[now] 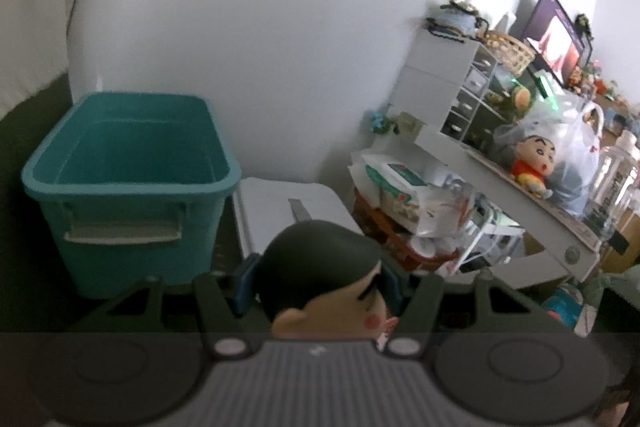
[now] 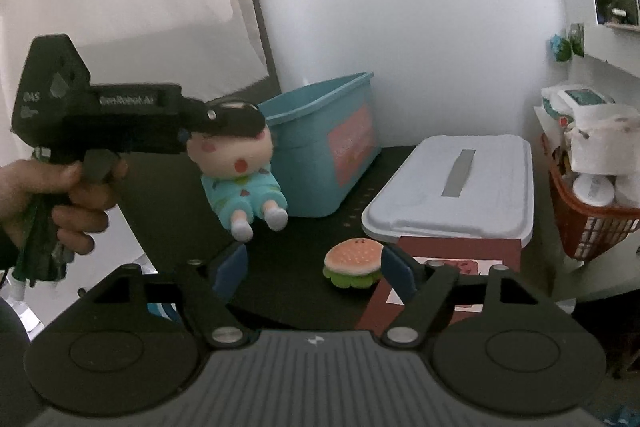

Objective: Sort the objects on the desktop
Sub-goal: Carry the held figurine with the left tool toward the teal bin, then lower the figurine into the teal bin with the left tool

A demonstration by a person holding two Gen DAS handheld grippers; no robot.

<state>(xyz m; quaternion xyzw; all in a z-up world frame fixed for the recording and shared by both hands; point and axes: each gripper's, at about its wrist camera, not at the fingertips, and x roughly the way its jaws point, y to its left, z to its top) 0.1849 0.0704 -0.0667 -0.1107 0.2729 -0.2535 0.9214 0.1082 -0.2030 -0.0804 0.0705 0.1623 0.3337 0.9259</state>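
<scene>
While the left gripper (image 1: pixel 320 287) clamps the doll (image 2: pixel 240 163), the right gripper (image 2: pixel 312 271) gapes empty — burger toy (image 2: pixel 352 263) between, teal bin (image 2: pixel 328 147) behind.

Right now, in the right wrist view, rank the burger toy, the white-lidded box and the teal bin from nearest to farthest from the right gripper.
1. burger toy: on the dark table, just inside the right gripper's right finger.
2. white-lidded box: behind it, to the right.
3. teal bin: farthest back, near the wall.
</scene>
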